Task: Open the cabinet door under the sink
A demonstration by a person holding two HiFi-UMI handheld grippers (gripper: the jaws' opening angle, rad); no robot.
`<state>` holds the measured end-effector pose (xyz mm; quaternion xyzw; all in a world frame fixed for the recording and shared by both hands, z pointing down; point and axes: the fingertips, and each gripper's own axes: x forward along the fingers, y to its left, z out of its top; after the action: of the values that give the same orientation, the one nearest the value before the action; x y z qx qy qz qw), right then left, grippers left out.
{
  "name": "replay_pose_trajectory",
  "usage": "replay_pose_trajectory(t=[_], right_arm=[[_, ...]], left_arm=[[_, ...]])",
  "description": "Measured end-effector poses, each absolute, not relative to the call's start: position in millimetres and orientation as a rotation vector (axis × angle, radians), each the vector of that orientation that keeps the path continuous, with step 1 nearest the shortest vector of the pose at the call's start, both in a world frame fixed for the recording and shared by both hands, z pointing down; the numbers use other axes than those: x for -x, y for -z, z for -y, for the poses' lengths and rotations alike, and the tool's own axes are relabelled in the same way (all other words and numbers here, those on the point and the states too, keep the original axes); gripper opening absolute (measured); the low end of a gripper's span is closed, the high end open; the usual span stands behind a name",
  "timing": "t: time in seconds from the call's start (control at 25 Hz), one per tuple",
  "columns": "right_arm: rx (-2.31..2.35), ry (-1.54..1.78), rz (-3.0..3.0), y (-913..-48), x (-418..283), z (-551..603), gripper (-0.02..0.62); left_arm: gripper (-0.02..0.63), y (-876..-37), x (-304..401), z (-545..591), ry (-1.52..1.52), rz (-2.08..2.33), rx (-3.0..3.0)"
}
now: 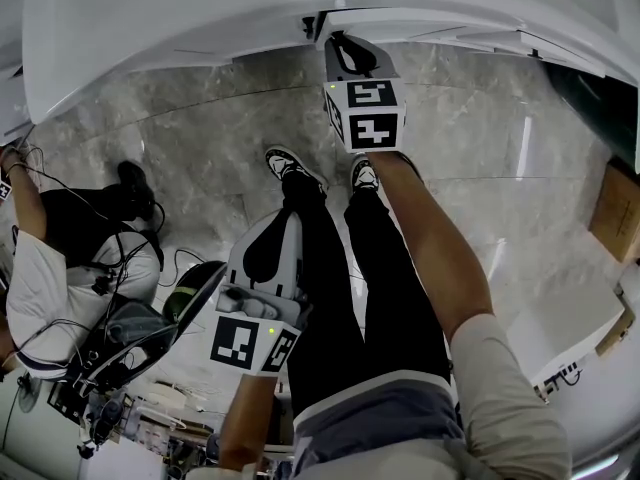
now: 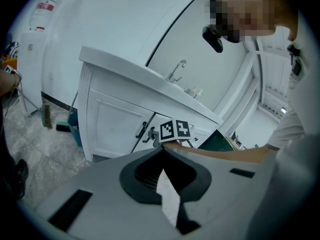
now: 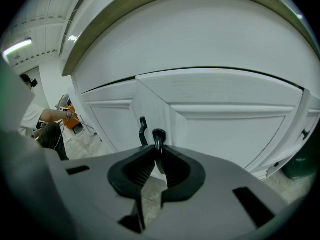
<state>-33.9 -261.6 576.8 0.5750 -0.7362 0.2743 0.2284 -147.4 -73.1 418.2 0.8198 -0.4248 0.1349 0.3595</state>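
- My right gripper has its jaws clamped on the black handle of the white cabinet door. The handle stands upright between the 2 pads, with its rounded top poking out above them.
- A second handle, also black, sits just beside the gripped one on its left, on the neighbouring door. It is free of the jaws.
- From the head view, the right arm is stretched forward, and that gripper's marker cube is right up under the edge of the counter.
- I can't tell from these views whether the door is ajar or flush.
- My left gripper has its jaws drawn together at the tips with nothing between them.
- It is held back low beside the legs over the grey stone floor, well apart from the cabinet. It looks across at the doors and at the tap on top.
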Motion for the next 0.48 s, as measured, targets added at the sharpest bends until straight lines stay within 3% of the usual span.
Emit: replay_pose_trajectory(t=[0.48], right_arm=[[-1.556, -0.711, 2.025, -577.2, 36.4, 253.7, 0.048]], left_arm=[[0.002, -416.2, 144.5, 74.3, -0.324, 1.098, -2.106]])
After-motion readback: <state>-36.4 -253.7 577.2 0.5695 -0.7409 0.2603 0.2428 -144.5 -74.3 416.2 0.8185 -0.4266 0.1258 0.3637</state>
